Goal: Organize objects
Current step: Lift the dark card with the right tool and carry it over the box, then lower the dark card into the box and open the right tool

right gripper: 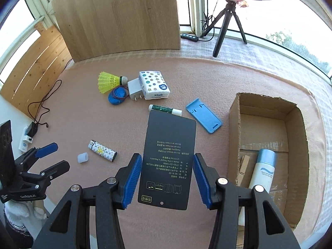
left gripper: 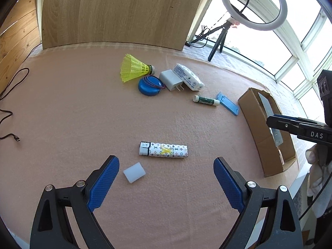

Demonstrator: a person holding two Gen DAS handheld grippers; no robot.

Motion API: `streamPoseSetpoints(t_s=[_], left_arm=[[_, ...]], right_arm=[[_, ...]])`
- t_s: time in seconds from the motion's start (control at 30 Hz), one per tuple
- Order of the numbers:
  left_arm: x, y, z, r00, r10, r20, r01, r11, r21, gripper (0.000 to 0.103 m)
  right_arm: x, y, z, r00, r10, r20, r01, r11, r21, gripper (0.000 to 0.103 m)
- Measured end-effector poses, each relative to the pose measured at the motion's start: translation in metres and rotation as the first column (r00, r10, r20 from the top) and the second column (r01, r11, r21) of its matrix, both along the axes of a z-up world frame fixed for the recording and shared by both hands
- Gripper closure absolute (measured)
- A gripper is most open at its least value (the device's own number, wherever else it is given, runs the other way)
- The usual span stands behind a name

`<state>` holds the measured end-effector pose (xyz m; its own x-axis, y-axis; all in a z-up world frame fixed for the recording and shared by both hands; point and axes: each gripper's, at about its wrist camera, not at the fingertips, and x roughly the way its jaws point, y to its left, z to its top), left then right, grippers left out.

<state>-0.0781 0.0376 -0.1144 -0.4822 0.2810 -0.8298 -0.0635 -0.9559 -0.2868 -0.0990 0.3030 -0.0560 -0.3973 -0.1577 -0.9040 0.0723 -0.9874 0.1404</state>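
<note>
My right gripper is shut on a black card with printed text, held edge to edge above the mat, left of the cardboard box. The box holds a white and blue bottle; the card shows over it in the left wrist view. My left gripper is open and empty, low over the mat. A patterned lighter and a small white cap lie between and just ahead of its fingers. The lighter also shows in the right wrist view.
Farther back lie a yellow shuttlecock, a blue round case, a white charger, a tissue pack, a lip balm tube and a blue stand. A wooden board and a ring light tripod stand behind.
</note>
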Motion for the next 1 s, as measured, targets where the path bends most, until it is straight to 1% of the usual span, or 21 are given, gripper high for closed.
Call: streamPoseSetpoints(t_s=[0.27,0.43,0.63,0.87,0.93,0.97,1.0], left_arm=[[-0.013,0.043,-0.001,0.998,-0.060,-0.001,0.060,0.998,-0.003,0.009],[-0.017,0.061,-0.002,0.996,-0.084,0.001,0.084,0.996,-0.007,0.009],[-0.019,0.078,-0.004,0.995,-0.097,0.007,0.097,0.995,-0.008,0.009],[-0.019,0.091,-0.002,0.994,-0.107,0.001,0.107,0.994,-0.014,0.009],[-0.019,0.093,-0.002,0.994,-0.107,-0.002,0.107,0.994,-0.016,0.009],[-0.018,0.094,-0.001,0.994,-0.108,-0.003,0.108,0.994,-0.018,0.009],[-0.018,0.094,-0.001,0.994,-0.108,-0.003,0.108,0.994,-0.020,0.009]], right_arm=[[0.026,0.088,-0.003,0.986,-0.168,-0.011,0.168,0.985,0.029,0.056],[0.040,0.132,-0.008,0.971,-0.239,-0.017,0.240,0.969,0.060,0.056],[0.048,0.165,-0.018,0.957,-0.289,-0.010,0.289,0.955,0.063,0.056],[0.052,0.178,-0.020,0.955,-0.295,-0.013,0.295,0.953,0.062,0.055],[0.051,0.181,-0.019,0.954,-0.299,-0.018,0.299,0.953,0.052,0.045],[0.051,0.182,-0.019,0.953,-0.301,-0.017,0.302,0.952,0.054,0.031],[0.052,0.183,-0.018,0.952,-0.304,-0.028,0.305,0.951,0.055,0.028]])
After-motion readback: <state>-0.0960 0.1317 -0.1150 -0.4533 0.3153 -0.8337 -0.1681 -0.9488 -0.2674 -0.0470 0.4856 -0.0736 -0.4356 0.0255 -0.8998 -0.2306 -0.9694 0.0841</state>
